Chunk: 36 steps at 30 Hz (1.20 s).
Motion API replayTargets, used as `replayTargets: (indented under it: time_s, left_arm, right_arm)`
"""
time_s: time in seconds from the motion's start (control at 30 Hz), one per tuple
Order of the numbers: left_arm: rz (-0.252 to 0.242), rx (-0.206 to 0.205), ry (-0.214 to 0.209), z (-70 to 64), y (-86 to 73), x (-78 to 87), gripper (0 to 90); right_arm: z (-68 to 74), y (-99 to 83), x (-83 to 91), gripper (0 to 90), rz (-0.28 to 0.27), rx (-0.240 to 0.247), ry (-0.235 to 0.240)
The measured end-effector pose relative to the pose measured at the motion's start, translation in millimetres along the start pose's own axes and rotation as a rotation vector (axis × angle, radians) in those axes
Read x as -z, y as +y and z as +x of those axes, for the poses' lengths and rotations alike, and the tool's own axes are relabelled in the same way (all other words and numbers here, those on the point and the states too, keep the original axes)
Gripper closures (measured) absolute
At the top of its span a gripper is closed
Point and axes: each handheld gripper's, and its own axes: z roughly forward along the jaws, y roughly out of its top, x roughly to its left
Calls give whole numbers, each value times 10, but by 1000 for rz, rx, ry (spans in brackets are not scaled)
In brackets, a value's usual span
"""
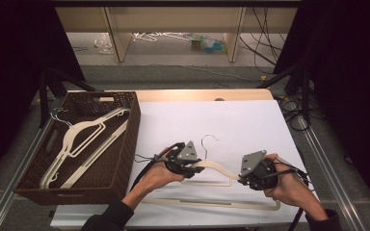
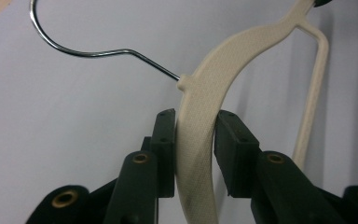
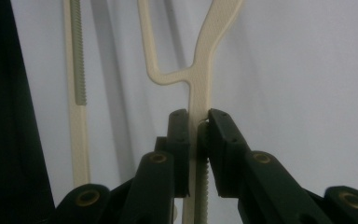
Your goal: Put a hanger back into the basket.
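1. Left gripper [image 1: 198,169] is clamped on the cream hanger [image 1: 217,168] near its wire hook [image 1: 208,142].
2. Right gripper [image 1: 242,182] pinches the hanger's far arm.
3. The hanger sits over the white table [image 1: 231,120], right of the basket [image 1: 130,139].

No text, label, brand, number or sign can be read in any of the pictures.
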Motion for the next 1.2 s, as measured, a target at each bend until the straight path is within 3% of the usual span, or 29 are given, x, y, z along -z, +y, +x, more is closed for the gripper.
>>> replayTargets:
  time_s: [0.07, 0.1, 0.2, 0.3, 0.5, 0.6, 0.67, 0.8, 0.83, 0.9, 1.0, 1.1, 1.2]
  left_arm:
    - [1, -3, -23, -3, 10, 53, 709]
    - [-12, 17, -24, -15, 13, 67, 714]
    - [-23, 16, -41, -37, 31, 156, 729]
    - [-33, 31, -55, -48, 42, 238, 736]
    - [-72, 78, -71, -71, 46, 390, 744]
    - [-80, 92, -77, -81, 46, 459, 747]
    - [-76, 95, -87, -89, 55, 486, 751]
    - [-76, 102, -105, -111, 69, 486, 757]
    - [-74, 104, -111, -110, 71, 484, 758]
    - [-74, 107, -124, -117, 75, 483, 761]
    - [-79, 118, -156, -120, 80, 487, 774]
    - [-99, 140, -203, -147, 108, 501, 825]
    - [-46, 97, -148, -198, 136, 475, 848]
  right_arm:
    - [0, -6, 34, 783, -15, 29, 4]
    - [-4, -10, 47, 766, -25, 33, -1]
    - [0, -19, 72, 684, -51, 53, -9]
    - [14, -10, 123, 625, -71, 49, -6]
    - [33, 30, 244, 485, -110, -15, -53]
    - [9, 31, 258, 482, -140, -31, -61]
    - [20, 32, 257, 533, -127, -23, -60]
    - [28, 32, 263, 657, -89, 33, -77]
    - [29, 29, 256, 668, -84, 49, -91]
    - [36, 21, 256, 683, -76, 57, -76]
    - [22, 6, 254, 654, -83, 46, -75]
    - [15, -9, 245, 524, -77, 19, -82]
    - [-2, -23, 257, 496, -91, -13, -69]
